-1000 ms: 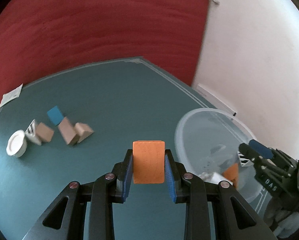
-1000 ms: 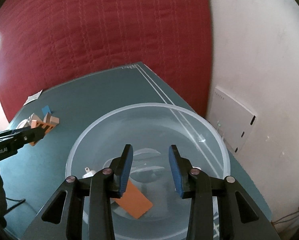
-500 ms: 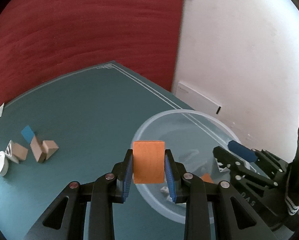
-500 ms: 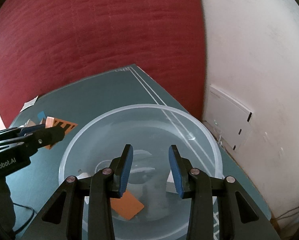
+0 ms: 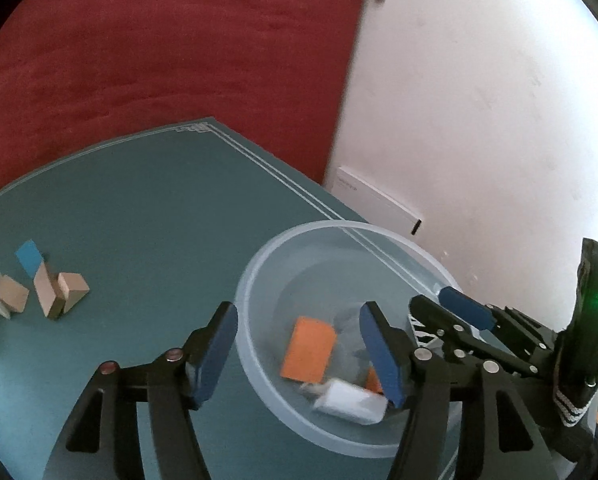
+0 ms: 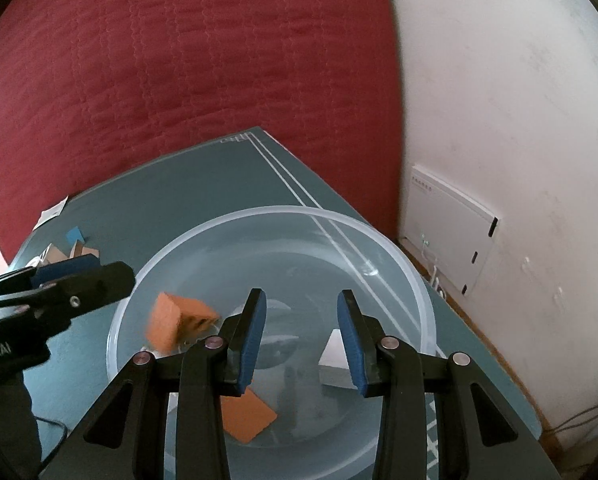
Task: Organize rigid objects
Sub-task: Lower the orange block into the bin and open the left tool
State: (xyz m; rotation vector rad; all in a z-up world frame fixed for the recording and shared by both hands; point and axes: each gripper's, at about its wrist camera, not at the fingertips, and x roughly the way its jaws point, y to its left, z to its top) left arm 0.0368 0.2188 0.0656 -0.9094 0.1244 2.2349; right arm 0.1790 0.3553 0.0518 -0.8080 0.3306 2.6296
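Both grippers' fingers (image 5: 219, 340) spread, empty, over clear bowl (image 6: 235, 220); orange block (image 5: 309, 350) inside; partial "Robot.AI" lettering.

The orange block (image 5: 308, 349) in the bowl (image 5: 259, 280) is motion-blurred, its edges unclear.
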